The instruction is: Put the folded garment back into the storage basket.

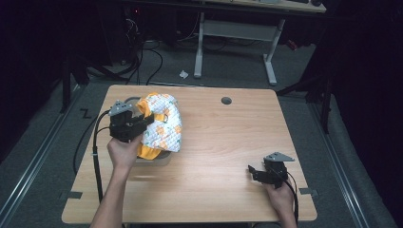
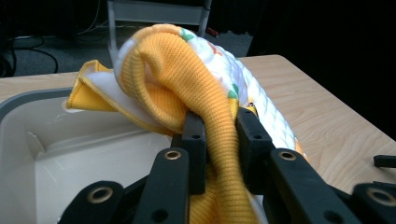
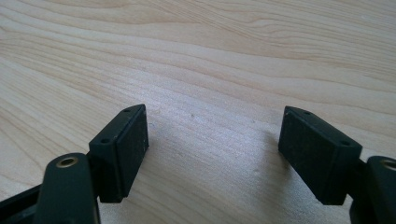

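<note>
**Garment over the tub, drop not made yet**

Black jaws fill the bottom of the left gripper view, and they are clamped hard on a fold of orange ribbed knit: the left gripper point(image 2: 219, 140) has the baby garment point(image 2: 187, 79) bunched between its pads, the cloth squeezed into a narrow rope between the fingers point(image 2: 194, 135) and billowing out above and beyond them. Just to the side of those fingers and below sits the white tub point(image 2: 51, 140), its hollow bare as far as it can be seen. From the high view, the left gripper point(image 1: 142, 121) holds the quilted, printed bundle point(image 1: 164, 123) over the tub's far side, with the tub's near rim point(image 1: 159, 161) peeking out underneath.

Across the table point(image 1: 223, 142), the right gripper point(image 3: 212, 149) hangs idle: jaws wide apart, nothing but bare wood between the pads. It sits low near the person's edge point(image 1: 259, 172), well apart from the cloth.

My read: the pick-up is done and the carry looks nearly finished. What's left is lowering the garment into the tub and letting go.
</note>
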The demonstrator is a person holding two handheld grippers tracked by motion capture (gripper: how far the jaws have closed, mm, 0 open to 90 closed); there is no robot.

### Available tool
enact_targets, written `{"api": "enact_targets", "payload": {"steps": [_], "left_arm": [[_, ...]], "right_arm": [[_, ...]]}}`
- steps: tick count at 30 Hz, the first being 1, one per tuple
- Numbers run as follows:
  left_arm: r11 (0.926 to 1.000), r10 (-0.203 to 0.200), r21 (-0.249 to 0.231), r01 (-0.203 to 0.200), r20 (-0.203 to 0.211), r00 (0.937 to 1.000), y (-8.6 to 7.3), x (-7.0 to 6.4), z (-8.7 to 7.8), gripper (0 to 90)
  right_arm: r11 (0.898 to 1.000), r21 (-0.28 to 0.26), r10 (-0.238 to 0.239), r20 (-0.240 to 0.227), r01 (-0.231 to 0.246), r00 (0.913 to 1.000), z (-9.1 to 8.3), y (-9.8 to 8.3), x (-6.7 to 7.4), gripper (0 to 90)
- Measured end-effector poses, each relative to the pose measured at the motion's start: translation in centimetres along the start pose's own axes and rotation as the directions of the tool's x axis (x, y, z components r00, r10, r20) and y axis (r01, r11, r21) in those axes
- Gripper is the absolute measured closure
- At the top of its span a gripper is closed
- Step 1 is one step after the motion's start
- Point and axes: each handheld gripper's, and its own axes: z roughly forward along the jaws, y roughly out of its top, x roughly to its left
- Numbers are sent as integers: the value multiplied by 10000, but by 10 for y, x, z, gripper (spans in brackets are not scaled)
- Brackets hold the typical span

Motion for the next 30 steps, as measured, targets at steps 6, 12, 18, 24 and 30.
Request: {"api": "enact_targets", "payload": {"steps": [6,12,18,24,30], "left_arm": [[9999,-67,119,69,-171,9998,-1,10,1,759],[9996,-149,251,155,-266,9995,-2,17,4,759],[9990,-252,372,265,-356,9991,-4,25,6,758],[9973,-415,586,442,-471,9980,-8,34,12,758],[9945,-536,868,586,-598,9968,-13,42,19,757]], "right_arm": [[10000,0,-2,1,2,10000,0,0,0,243],[10000,0,3,2,-3,10000,0,0,0,243],[10000,-3,0,1,0,10000,0,0,0,243],[10000,-2,2,-2,-2,10000,0,0,0,243],[10000,-4,7,0,-7,10000,0,0,0,243]]}}
